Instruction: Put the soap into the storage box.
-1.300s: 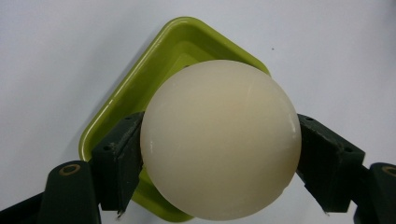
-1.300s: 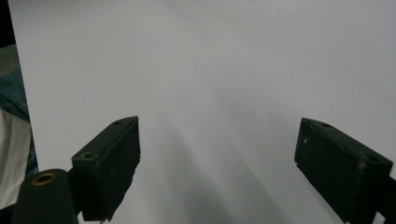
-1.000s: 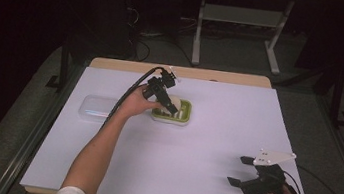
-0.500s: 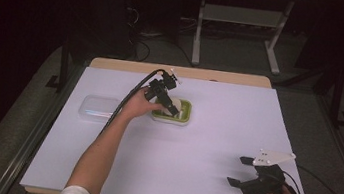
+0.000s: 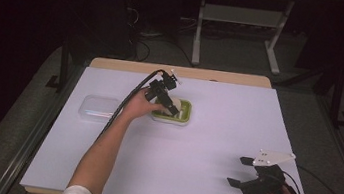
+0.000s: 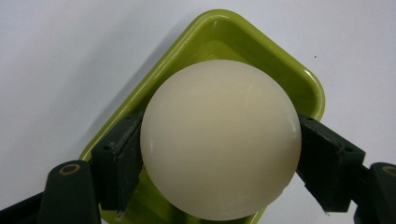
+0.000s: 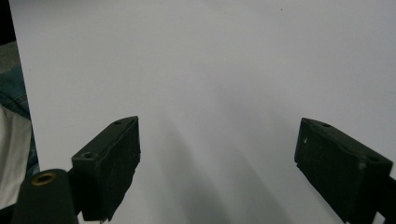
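Black foam pads of the right gripper (image 5: 246, 172) stand wide apart and hold nothing, idle at about 5 o'clock on the white table (image 5: 237, 121), near its front edge. Farther off, near 11 o'clock, the left gripper (image 6: 219, 154) is clamped on a cream ball (image 6: 220, 139), its 2 jaws pressing the widest part from either side, directly above the green tray (image 6: 299, 79). To finish this step well, I judge the ball should be brought low inside the tray's rim before the jaws part, and the jaws should open slowly and evenly, since a smooth sphere can roll out over a shallow wall. Whether the ball already touches the tray floor cannot be told: its underside is hidden by its own bulk. At 9 o'clock of the tray lies a clear lid (image 5: 99, 108), pale and hard to read against the white surface.
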Tool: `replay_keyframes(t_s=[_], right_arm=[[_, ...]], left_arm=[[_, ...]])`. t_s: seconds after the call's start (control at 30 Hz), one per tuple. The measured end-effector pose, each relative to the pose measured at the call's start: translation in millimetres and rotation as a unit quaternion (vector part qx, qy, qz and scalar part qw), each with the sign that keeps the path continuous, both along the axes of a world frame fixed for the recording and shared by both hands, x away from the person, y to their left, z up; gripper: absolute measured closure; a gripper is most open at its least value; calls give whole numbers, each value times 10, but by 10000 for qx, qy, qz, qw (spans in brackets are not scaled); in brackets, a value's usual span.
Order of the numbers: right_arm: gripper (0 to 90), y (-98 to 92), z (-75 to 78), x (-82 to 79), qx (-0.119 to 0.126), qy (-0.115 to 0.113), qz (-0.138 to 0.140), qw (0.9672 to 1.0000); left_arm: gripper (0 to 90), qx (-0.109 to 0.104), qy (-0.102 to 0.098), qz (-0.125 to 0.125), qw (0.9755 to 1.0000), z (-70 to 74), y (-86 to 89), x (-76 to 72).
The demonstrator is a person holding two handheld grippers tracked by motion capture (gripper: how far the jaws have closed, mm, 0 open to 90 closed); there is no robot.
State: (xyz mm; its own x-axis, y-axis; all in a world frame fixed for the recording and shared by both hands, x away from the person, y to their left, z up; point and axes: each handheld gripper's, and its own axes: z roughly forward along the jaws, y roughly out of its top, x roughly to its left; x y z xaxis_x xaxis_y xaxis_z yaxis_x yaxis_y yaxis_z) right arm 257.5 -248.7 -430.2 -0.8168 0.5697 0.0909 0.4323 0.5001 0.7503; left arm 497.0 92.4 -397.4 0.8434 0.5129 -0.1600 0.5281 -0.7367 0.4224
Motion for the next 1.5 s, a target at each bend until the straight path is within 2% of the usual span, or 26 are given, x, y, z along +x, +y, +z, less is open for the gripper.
replay_keyframes(t_s=[0.1,0.6,0.87,1.5], right_arm=[[136,0,1,0,5,-8,-5,10000],[136,-5,3,-3,12,-1,-8,10000],[136,-3,4,-6,15,10,-10,10000],[136,-5,2,-5,19,0,4,10000]], left_arm=[[232,75,-18,-27,10000,-11,-9,0],[232,142,-23,-17,9999,-41,-26,5],[232,265,-3,-80,9996,-58,-29,8],[231,263,-2,-44,9996,-82,-40,12]])
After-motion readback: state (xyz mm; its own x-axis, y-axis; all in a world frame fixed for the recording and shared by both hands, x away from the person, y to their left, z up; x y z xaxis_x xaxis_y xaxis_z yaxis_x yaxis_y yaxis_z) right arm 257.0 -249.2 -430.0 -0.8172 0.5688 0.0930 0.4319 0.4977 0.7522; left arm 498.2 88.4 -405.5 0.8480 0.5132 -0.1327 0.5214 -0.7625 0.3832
